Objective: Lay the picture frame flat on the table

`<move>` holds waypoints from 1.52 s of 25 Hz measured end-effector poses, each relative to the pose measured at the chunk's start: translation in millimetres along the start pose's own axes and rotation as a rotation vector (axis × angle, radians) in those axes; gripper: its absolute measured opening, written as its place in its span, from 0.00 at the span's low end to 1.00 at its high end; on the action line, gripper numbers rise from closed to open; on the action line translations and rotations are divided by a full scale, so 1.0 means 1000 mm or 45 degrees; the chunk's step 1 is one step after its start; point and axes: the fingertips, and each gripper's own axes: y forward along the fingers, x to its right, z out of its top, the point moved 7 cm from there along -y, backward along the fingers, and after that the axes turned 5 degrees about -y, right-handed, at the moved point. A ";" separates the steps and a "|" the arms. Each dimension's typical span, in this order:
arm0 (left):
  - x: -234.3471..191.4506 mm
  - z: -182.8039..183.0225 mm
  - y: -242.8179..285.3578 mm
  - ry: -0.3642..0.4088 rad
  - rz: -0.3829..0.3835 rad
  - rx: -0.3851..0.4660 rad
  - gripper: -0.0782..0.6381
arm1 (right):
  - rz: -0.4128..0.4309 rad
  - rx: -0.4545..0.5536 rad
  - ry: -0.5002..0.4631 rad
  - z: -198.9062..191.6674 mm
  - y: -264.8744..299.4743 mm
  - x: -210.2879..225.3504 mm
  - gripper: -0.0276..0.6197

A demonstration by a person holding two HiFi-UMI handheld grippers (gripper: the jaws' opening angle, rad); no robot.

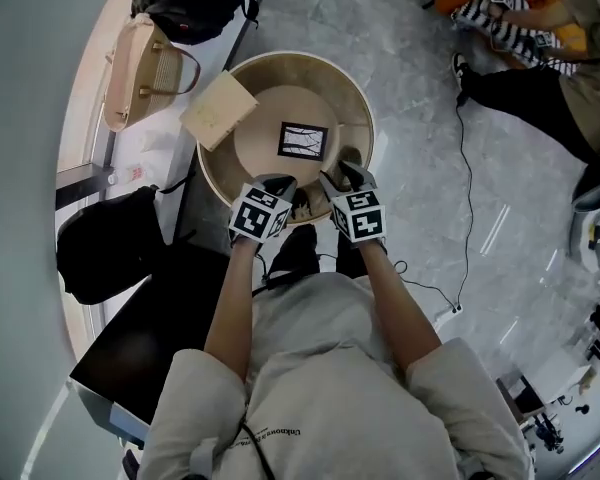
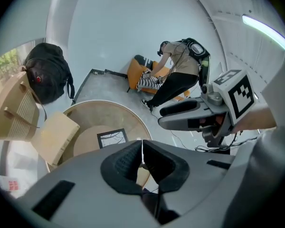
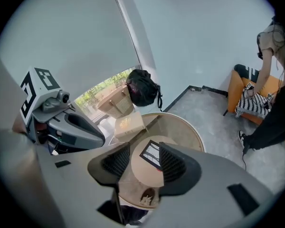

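Observation:
The picture frame (image 1: 303, 140), black-edged with a pale branch drawing, lies face up near the middle of the round beige table (image 1: 360, 98). It also shows in the left gripper view (image 2: 112, 137) and between the right jaws in the right gripper view (image 3: 151, 153). Both grippers hover side by side over the table's near edge, short of the frame and not touching it. My left gripper (image 1: 278, 183) (image 2: 142, 153) is shut with its pads pressed together on nothing. My right gripper (image 1: 345, 175) (image 3: 145, 163) is open and empty.
A flat cardboard box (image 1: 218, 109) overhangs the table's left rim. A woven bag (image 1: 140, 68), a black backpack (image 1: 195, 3) and another black bag (image 1: 105, 243) line the window ledge at left. A person (image 1: 540, 58) crouches at far right; a cable (image 1: 465, 168) runs across the floor.

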 end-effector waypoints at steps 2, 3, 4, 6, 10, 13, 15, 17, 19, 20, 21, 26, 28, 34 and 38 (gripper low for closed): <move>0.005 0.001 -0.001 -0.010 0.015 -0.005 0.14 | 0.049 -0.008 -0.057 0.009 -0.003 0.010 0.36; 0.006 0.003 -0.003 -0.013 0.029 -0.007 0.14 | 0.076 -0.015 -0.092 0.012 -0.004 0.014 0.36; 0.007 0.004 -0.006 -0.021 0.050 -0.004 0.14 | 0.104 -0.027 -0.136 0.016 -0.004 0.016 0.36; 0.007 0.007 -0.016 -0.063 0.102 0.029 0.14 | 0.162 -0.067 -0.253 0.022 -0.006 0.018 0.36; 0.002 0.003 -0.035 -0.211 0.159 0.151 0.14 | 0.252 -0.109 -0.456 0.033 -0.014 0.010 0.36; 0.003 -0.008 -0.042 -0.263 0.184 0.197 0.14 | 0.259 -0.103 -0.493 0.029 -0.024 0.004 0.36; 0.005 -0.016 -0.047 -0.255 0.196 0.208 0.14 | 0.247 -0.093 -0.472 0.022 -0.029 0.000 0.36; 0.008 -0.026 -0.051 -0.234 0.195 0.215 0.14 | 0.234 -0.089 -0.447 0.012 -0.034 -0.007 0.36; 0.008 -0.039 -0.056 -0.213 0.193 0.220 0.14 | 0.224 -0.087 -0.424 -0.001 -0.039 -0.016 0.36; 0.009 -0.047 -0.058 -0.205 0.192 0.223 0.14 | 0.217 -0.084 -0.415 -0.007 -0.042 -0.021 0.36; 0.009 -0.054 -0.060 -0.202 0.190 0.225 0.14 | 0.206 -0.080 -0.409 -0.013 -0.045 -0.026 0.36; 0.017 -0.076 -0.061 -0.165 0.132 0.249 0.14 | 0.137 -0.049 -0.371 -0.043 -0.063 -0.043 0.36; 0.025 -0.082 -0.062 -0.122 0.105 0.255 0.14 | 0.116 -0.030 -0.354 -0.058 -0.072 -0.048 0.36; 0.031 -0.103 -0.073 -0.029 0.113 0.252 0.14 | 0.079 0.023 -0.298 -0.088 -0.082 -0.060 0.36; 0.027 -0.116 -0.075 0.017 0.114 0.213 0.14 | 0.060 0.040 -0.264 -0.089 -0.079 -0.069 0.36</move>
